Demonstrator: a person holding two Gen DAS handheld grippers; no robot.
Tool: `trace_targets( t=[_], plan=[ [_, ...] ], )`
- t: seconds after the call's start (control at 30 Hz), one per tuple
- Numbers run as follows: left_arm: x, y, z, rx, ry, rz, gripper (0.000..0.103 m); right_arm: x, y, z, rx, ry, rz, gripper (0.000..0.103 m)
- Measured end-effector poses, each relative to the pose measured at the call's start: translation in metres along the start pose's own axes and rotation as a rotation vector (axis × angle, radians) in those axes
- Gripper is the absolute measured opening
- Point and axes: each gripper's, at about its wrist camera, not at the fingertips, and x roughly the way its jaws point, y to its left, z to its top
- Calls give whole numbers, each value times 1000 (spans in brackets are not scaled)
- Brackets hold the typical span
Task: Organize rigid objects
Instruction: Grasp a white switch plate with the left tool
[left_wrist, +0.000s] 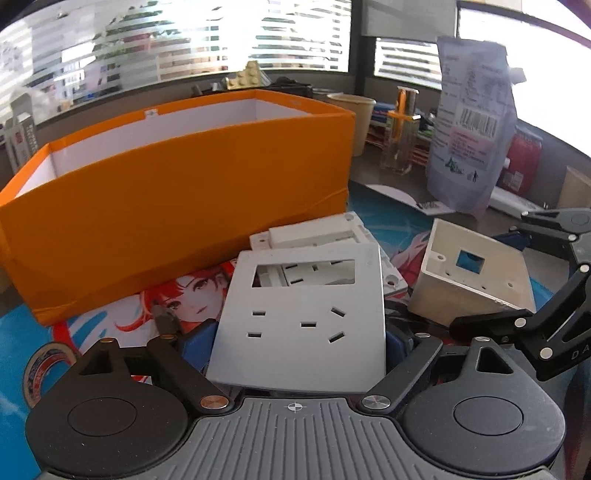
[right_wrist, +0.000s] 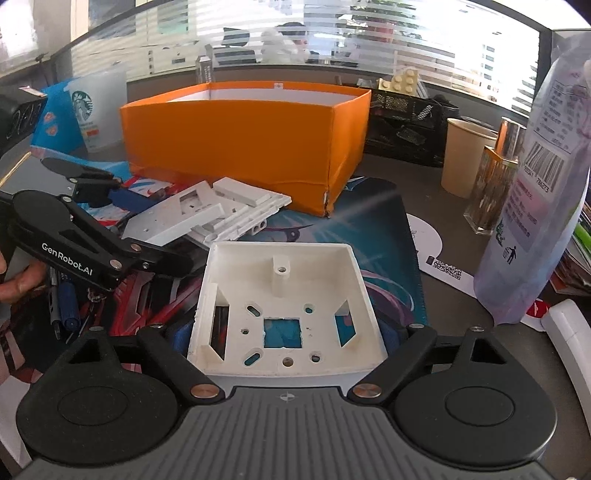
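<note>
we have a gripper on each of two pieces. the left gripper (left_wrist: 301, 332) straddles the grey socket faceplate (left_wrist: 303, 317), which lies tilted on a heap of white plastic parts (left_wrist: 314, 236) just in front of the orange box (left_wrist: 177, 192). its blue pads sit at the plate's left and right edges, and the plate fills the gap, so we judge it gripped, though the contact itself is hard to see. the right gripper (right_wrist: 288, 332) straddles the cream mounting box (right_wrist: 288, 302), open side up on the printed mat (right_wrist: 388, 236), to the right of the heap. its sides seem to meet the blue pads, so we read that as a grip too.

as for progress, little looks done. what we see of the orange box's inside is bare white wall; its floor is hidden, so we cannot tell whether anything lies in it. the two held pieces are low, near the mat, and the white parts lie loose by the box's near wall. we judge that lifting both pieces into the box comes next, then the rest of the heap.
</note>
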Motion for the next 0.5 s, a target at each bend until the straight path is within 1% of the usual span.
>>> trace_targets(
  t=[0.23,0.27,0.3,0.33,0.5],
  plan=[
    [-29,-3,5,11,-64,24,87,-11,2,6,-6,-32,-16,88],
    [-33,-4,6,17,-74,24,83,-12,3,7,-7,-37,-18,88],
    [-37,-6,8,21,-83,20,62,-14,4,8,-9,-44,-17,88],
    [-40,-7,10,19,-85,15,53,-16,5,8,-9,-51,-17,88],
    [-45,-6,12,8,-90,23,54,-22,9,13,-17,-72,-23,88]
  ],
)
